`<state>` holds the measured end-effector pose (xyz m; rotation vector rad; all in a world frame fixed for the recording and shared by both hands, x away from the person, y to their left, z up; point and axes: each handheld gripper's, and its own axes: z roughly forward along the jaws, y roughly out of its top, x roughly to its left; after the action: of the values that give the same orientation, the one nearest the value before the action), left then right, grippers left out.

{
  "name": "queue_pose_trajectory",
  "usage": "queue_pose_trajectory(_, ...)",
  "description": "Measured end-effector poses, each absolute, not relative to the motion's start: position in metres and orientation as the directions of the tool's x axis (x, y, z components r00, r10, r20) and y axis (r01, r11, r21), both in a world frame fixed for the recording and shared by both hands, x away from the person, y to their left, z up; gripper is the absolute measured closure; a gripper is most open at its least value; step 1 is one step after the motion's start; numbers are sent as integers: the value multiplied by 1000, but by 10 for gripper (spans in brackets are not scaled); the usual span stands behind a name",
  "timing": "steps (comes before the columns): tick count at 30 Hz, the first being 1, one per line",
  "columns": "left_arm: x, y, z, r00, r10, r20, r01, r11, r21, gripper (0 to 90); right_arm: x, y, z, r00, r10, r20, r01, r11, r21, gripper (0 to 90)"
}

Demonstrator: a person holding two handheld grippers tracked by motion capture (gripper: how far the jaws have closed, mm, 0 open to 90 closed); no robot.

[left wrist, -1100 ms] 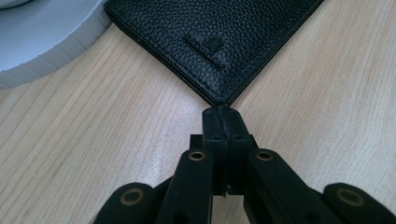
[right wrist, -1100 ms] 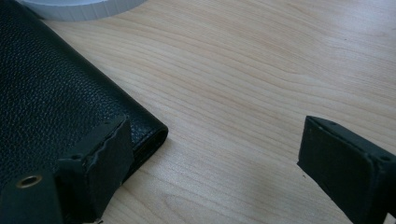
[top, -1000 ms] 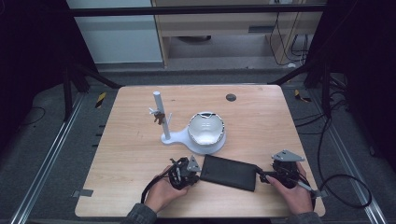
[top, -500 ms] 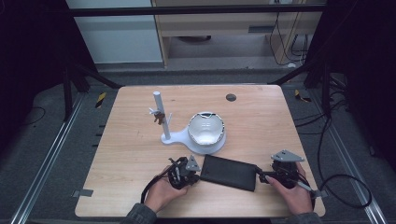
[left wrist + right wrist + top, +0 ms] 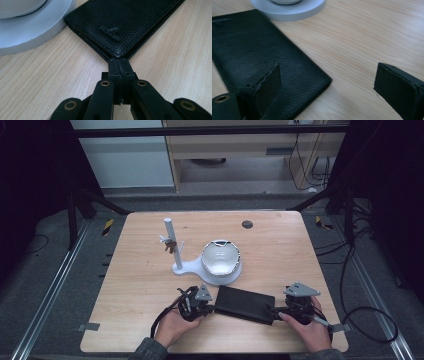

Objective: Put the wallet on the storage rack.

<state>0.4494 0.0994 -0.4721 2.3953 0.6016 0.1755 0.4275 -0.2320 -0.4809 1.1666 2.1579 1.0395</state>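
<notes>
- My flat black grained-leather wallet (image 5: pixel 246 303) lies on the pale wooden worktop (image 5: pixel 140 280), on my side of the white round stand with its bowl-shaped holder (image 5: pixel 220 262), just beside the stand's base and slanted a little against the near edge.
- My left claw (image 5: pixel 209 308) sits at the wallet's left end. In the left gripper view its two black jaws stand pressed together, with their tips right at the wallet's corner (image 5: pixel 117 53); they are fully closed. Whether a sliver of the leather edge is pinched between them I cannot tell.
- In that same view the stand's white ribbed base (image 5: pixel 32 32) lies close beside the wallet's long edge.
- My right claw (image 5: pixel 276 313) is at the wallet's right end. In the right gripper view its jaws stand wide apart: one pad (image 5: pixel 265 87) hangs over the wallet's grained top near its corner (image 5: pixel 294 82), and the other pad (image 5: pixel 397 87) hangs over bare wood well clear of the wallet. Nothing is gripped between them.
- My left hand (image 5: pixel 172 327) comes in from the near edge, wrapped around its gripper, which points toward the wallet along the worktop.
- My right hand (image 5: pixel 310 330) likewise comes in from the near edge, with its gripper low over the wood and aimed at the wallet's right end.
</notes>
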Motion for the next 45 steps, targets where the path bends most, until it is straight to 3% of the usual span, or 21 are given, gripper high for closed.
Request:
queue_pose_trajectory(13, 463, 91, -468, 877, 477, -61, 391, -635, 667, 883, 417, -186, -474, -638, 768, -47, 442, 416, 795, 61)
queue_pose_trajectory(23, 474, 87, -461, 883, 462, -80, 390, -627, 674, 872, 419, -155, -468, -678, 727, -103, 424, 503, 753, 71)
queue_pose_trajectory(34, 475, 87, -459, 877, 473, -81, 396, -617, 680, 872, 428, -148, -473, -697, 704, -136, 442, 570, 693, 72)
queue_pose_trajectory(42, 475, 88, -458, 876, 474, -90, 400, -608, 686, 870, 431, -148, -474, -694, 701, -165, 433, 590, 681, 117)
queue_pose_trajectory(45, 475, 88, -458, 873, 478, -94, 404, -602, 689, 870, 432, -148, -476, -699, 693, -178, 427, 604, 673, 171)
